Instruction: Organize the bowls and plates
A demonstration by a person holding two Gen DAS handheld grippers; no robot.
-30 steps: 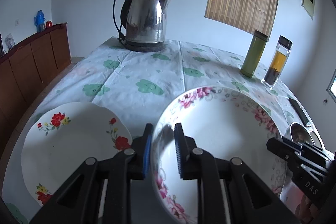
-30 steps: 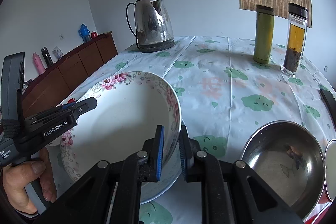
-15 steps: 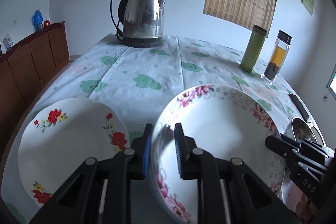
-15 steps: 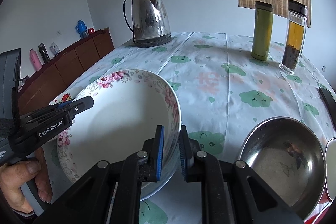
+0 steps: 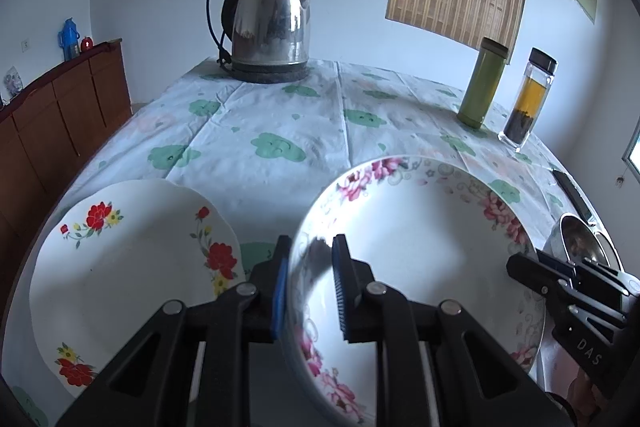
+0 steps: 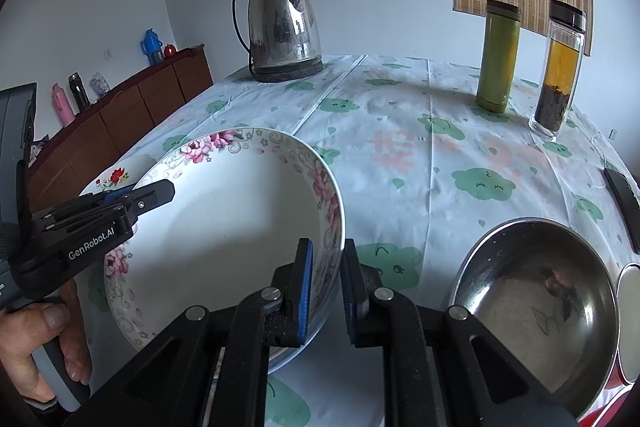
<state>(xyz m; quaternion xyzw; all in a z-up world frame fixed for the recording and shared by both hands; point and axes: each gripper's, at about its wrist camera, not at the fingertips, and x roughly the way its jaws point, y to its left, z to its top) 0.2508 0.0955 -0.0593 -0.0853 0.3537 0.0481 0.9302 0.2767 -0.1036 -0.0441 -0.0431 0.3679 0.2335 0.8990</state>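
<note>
A large white bowl with pink flowers (image 5: 420, 251) (image 6: 236, 227) is held between both grippers, just above the table. My left gripper (image 5: 308, 283) is shut on its left rim; it shows from the side in the right wrist view (image 6: 120, 203). My right gripper (image 6: 326, 287) is shut on its right rim; it shows at the right in the left wrist view (image 5: 560, 275). A white plate with red flowers (image 5: 120, 267) (image 6: 112, 179) lies left of the bowl. A steel bowl (image 6: 536, 311) (image 5: 580, 243) sits to the right.
A steel kettle (image 5: 272, 27) (image 6: 284, 27) stands at the table's far side. A green flask (image 5: 482, 83) (image 6: 500, 55) and a glass tea bottle (image 5: 528, 99) (image 6: 560, 67) stand at the far right. A dark phone (image 6: 624, 207) lies at the right edge. A wooden sideboard (image 5: 52, 123) is to the left.
Both grippers and the bowl have risen and tilted slightly; the table's far objects sit a little higher in view. The grips have not changed.
</note>
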